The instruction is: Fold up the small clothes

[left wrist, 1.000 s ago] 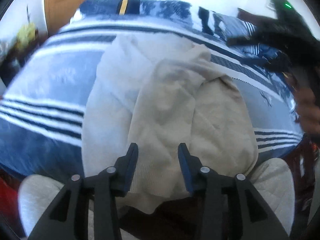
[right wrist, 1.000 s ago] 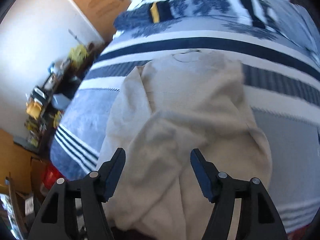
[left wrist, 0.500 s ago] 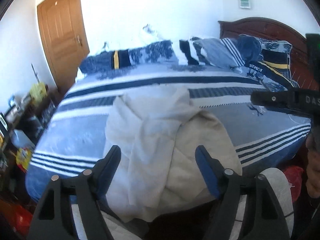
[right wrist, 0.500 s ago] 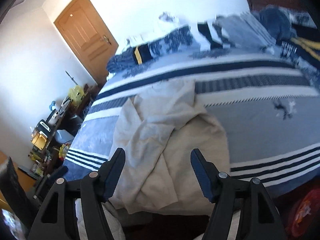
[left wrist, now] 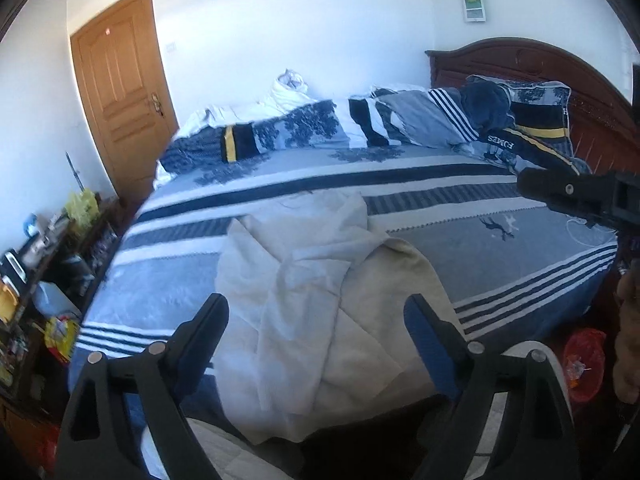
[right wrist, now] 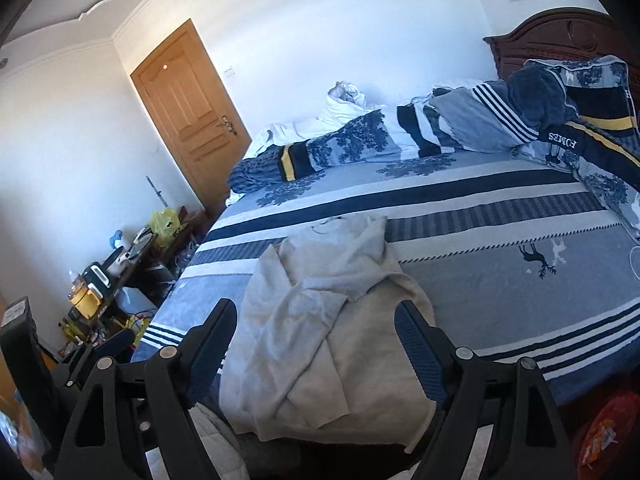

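Since a second ago both grippers have lifted off the sweater; our left gripper and right gripper are opening, empty. Next we pinch both hem corners evenly.

cream sweater rumpled, perhaps half-folded, on bed edge

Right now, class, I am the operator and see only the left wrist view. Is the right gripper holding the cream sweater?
Observer: No. In the right wrist view the right gripper has nothing between its fingers. Its jaws are opening, and the cream sweater lies loose on the bed.
Operator: Is there anything left of the bed that my view cuts off?
Observer: Yes. A tall black box stands at the picture's left edge, nearer the camera than the cluttered shelf.
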The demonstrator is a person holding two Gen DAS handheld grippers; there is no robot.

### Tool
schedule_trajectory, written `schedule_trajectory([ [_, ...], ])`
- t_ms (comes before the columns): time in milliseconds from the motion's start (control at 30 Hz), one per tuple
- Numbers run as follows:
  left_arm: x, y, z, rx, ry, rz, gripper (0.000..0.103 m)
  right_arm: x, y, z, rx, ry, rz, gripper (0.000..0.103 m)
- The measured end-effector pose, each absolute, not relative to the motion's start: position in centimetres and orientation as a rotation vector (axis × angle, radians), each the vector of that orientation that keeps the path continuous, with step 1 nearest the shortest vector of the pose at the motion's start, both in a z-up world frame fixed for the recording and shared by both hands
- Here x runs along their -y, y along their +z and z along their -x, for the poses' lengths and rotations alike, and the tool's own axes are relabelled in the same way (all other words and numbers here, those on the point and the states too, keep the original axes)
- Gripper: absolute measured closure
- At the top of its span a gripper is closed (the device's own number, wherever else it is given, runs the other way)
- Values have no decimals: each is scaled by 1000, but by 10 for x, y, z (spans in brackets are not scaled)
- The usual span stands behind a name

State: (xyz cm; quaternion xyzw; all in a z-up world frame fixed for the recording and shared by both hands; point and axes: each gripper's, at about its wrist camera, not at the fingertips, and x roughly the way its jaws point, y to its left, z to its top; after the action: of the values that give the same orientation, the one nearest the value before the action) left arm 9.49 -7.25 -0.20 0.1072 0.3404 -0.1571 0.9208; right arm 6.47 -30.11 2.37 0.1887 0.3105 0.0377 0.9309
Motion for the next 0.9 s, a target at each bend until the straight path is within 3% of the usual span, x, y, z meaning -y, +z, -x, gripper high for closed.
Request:
schedule_trajectory([
  [400, 75, -57, -218, -882, -408, -98, 14, 326, -73, -160, -788, 120, -447, 19],
  [600, 106, -79, -316, -945, -440, -48, 14, 354, -138, -249, -883, 156, -652, 35],
  [767, 152, -110, -396, -1010, -487, -64, 14, 378, -216, -309, -974, 102, -946, 42],
  [900, 200, -148, -464, -1094, -530, -89, 14, 387, -272, -354, -1054, 53, -1059, 62],
])
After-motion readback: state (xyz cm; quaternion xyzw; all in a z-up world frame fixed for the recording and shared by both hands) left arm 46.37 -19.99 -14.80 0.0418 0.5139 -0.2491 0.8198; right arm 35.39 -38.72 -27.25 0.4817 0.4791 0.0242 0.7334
